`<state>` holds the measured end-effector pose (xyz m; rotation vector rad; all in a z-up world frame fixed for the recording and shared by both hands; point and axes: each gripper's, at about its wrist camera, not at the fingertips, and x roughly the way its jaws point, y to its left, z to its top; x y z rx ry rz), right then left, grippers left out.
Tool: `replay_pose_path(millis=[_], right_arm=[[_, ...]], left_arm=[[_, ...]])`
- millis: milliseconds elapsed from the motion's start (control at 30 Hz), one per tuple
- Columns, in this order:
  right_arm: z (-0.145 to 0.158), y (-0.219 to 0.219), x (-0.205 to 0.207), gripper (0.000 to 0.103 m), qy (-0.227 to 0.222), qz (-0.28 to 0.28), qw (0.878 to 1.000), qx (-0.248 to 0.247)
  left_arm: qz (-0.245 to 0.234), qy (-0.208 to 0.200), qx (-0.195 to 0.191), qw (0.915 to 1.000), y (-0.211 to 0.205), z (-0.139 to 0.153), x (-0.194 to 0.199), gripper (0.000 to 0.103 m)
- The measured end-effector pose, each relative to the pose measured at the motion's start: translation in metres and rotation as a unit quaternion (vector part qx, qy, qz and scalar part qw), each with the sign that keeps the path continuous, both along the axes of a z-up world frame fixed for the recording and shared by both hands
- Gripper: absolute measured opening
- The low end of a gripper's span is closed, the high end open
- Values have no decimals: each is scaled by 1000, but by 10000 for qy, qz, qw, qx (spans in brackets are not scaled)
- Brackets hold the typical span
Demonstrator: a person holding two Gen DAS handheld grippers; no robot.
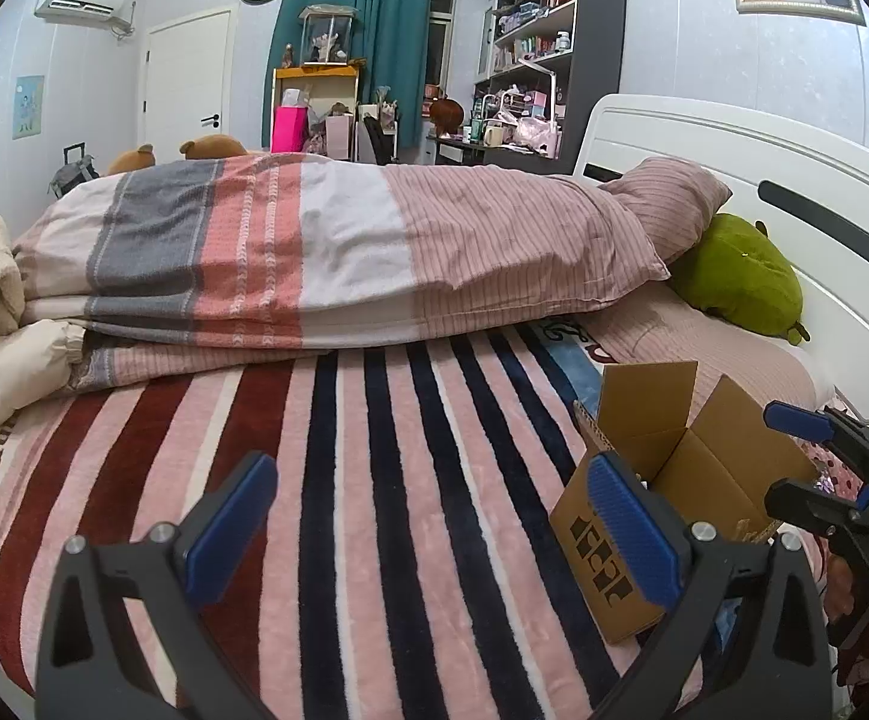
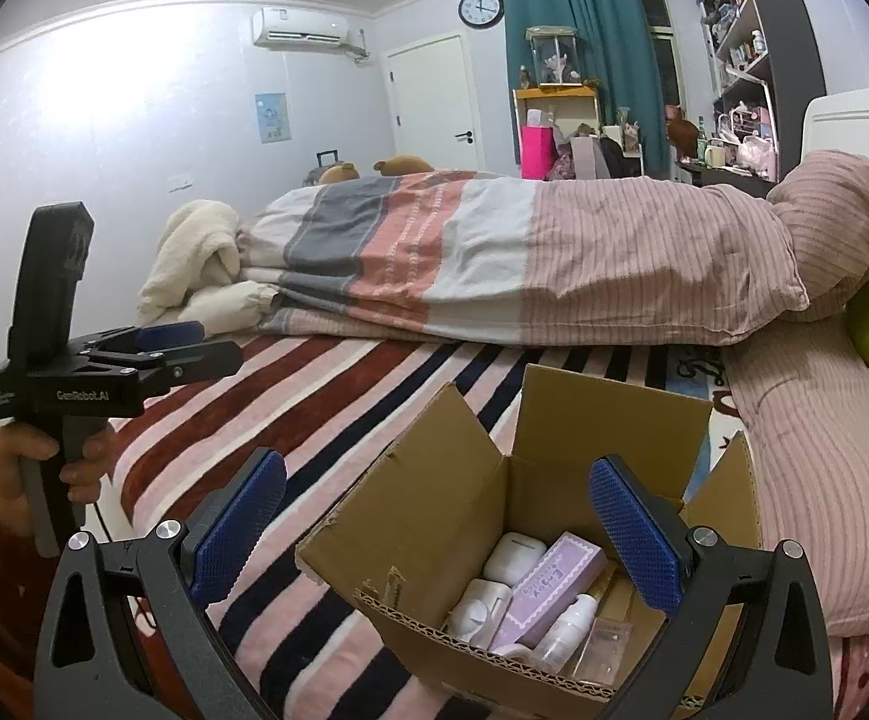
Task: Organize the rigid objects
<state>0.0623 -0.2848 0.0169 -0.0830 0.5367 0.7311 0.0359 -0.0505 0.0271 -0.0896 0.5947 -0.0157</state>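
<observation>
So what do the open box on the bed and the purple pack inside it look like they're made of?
The box looks like brown corrugated cardboard, matte; fluting shows along its cut front edge. The purple pack seems to be printed paperboard with a slight sheen, though that is less certain.

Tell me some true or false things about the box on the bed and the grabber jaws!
1. The cardboard box has its flaps open. True.
2. The box is empty. False: a purple carton, a white case and a small clear bottle lie inside.
3. The right gripper holds the purple carton. False: its jaws are open and hold nothing.
4. The left gripper has open jaws above the striped blanket. True.
5. The green plush toy sits in the box. False: it rests by the headboard.
</observation>
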Motion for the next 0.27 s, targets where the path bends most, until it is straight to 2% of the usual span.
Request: replay_pose_path(millis=[267], right_arm=[[-1,0,0,102,15,1,10000,4]], left_arm=[[4,18,2,10000,0,-3,1,102]])
